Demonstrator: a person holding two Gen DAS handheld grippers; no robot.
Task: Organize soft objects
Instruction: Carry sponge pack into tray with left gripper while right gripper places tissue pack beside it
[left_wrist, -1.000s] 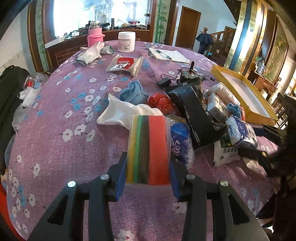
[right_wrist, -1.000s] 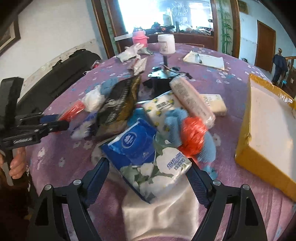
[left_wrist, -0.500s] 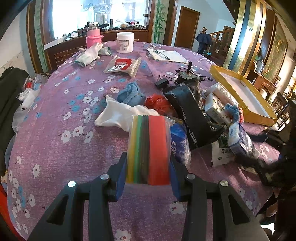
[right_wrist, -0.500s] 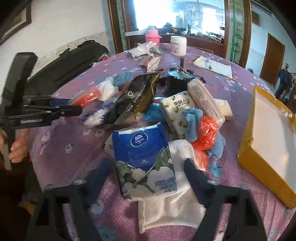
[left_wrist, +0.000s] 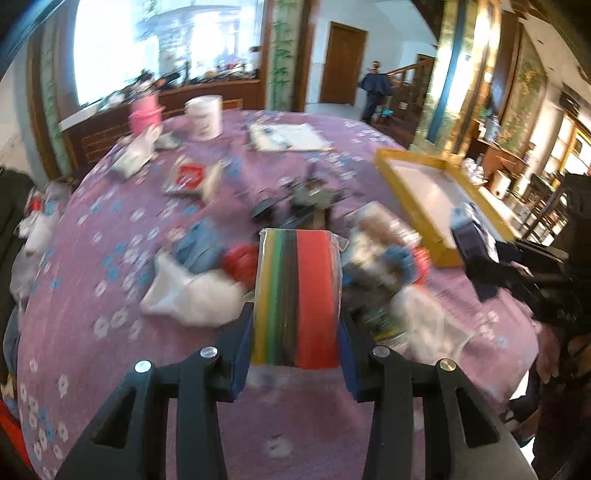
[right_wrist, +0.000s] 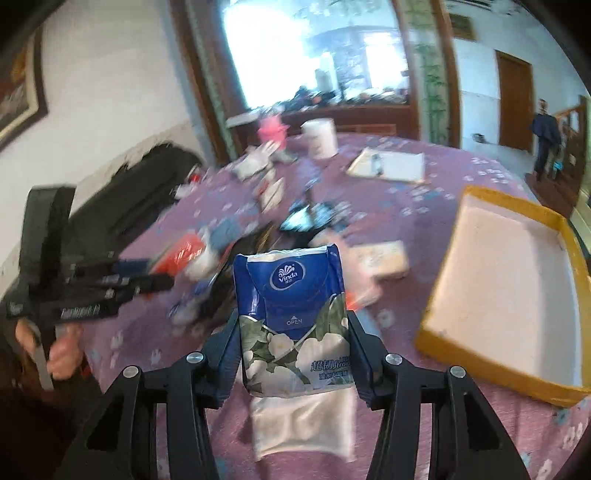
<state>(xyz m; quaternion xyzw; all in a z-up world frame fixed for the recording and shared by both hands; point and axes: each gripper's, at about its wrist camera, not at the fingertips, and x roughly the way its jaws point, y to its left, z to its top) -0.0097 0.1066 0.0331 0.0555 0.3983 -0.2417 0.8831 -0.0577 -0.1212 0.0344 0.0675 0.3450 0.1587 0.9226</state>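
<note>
Bright window (left_wrist: 162, 48) in dark wood frame, white wall (right_wrist: 110, 74), brown door (left_wrist: 341, 62).

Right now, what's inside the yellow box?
The yellow box looks empty in the right wrist view: only its pale floor shows. Its near wall hides a strip of floor right behind it, so something flat there would be unseen.

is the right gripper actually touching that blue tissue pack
Touching. In the right wrist view, both fingers of the right gripper press against the sides of the blue tissue pack.
</note>
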